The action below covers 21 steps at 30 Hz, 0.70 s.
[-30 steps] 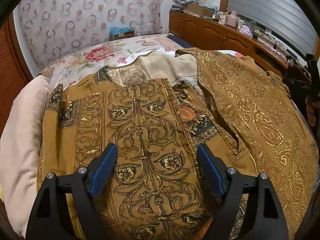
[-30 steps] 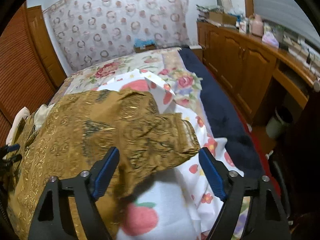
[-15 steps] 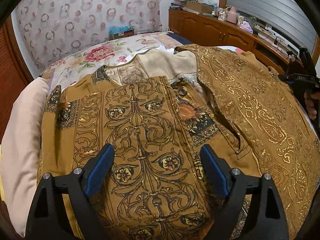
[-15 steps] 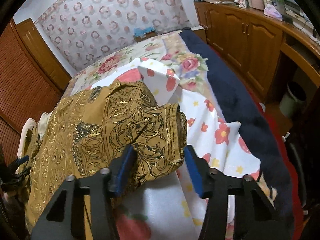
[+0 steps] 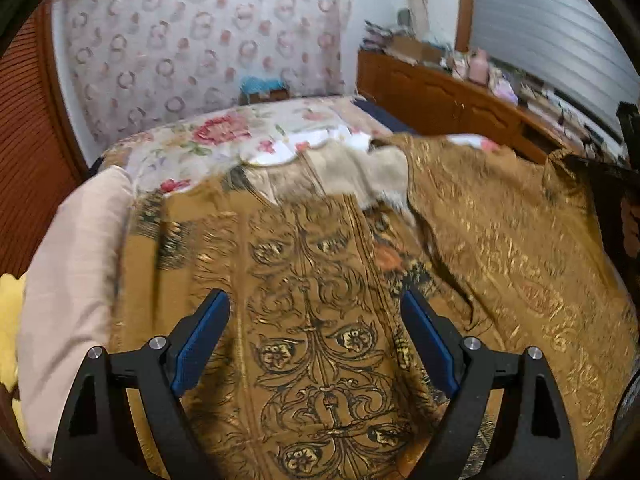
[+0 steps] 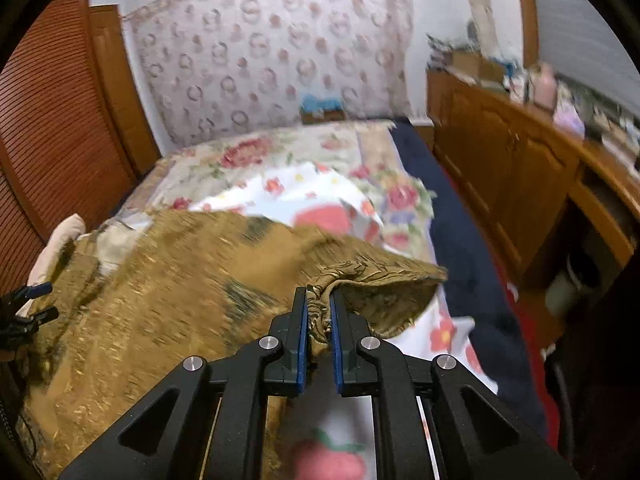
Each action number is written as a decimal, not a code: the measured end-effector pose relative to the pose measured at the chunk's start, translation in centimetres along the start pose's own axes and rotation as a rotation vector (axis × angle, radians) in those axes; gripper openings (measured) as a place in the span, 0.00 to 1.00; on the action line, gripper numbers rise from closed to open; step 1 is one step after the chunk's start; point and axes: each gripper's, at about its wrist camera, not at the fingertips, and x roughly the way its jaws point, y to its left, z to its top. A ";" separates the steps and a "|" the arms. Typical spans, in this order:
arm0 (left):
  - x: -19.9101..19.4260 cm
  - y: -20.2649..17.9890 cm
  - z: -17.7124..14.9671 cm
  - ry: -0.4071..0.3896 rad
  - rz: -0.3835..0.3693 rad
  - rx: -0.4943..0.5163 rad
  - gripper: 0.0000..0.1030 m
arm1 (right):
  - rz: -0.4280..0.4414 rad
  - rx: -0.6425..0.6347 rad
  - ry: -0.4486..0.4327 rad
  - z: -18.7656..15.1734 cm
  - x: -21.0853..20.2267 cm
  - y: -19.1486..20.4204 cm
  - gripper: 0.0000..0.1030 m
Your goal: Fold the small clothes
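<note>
Jaws of the left gripper stand wide over the brown patterned shirt on the bed, grasping nothing. The right gripper has just been closing and now pinches the sleeve. Sleeve fold likely follows: carry it inward, keeping the cloth flat.

The shirt was mustard brown with black and gold scroll ornaments. The sheet was white with red flowers and strawberries. The blanket was dark blue. The curtain was pale with pink rings. The pillow was beige.
</note>
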 end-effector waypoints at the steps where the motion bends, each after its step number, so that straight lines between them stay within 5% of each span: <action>1: -0.5 0.1 0.1 -0.017 -0.005 -0.011 0.86 | 0.007 -0.014 -0.012 0.2 -0.4 0.6 0.09; 12: -3.5 0.0 -0.1 -0.099 -0.018 -0.043 0.86 | 0.186 -0.143 0.027 -3.4 -0.6 7.7 0.10; 21: -3.9 0.5 -0.7 -0.111 -0.012 -0.064 0.86 | 0.229 -0.169 0.139 -6.8 0.8 8.0 0.14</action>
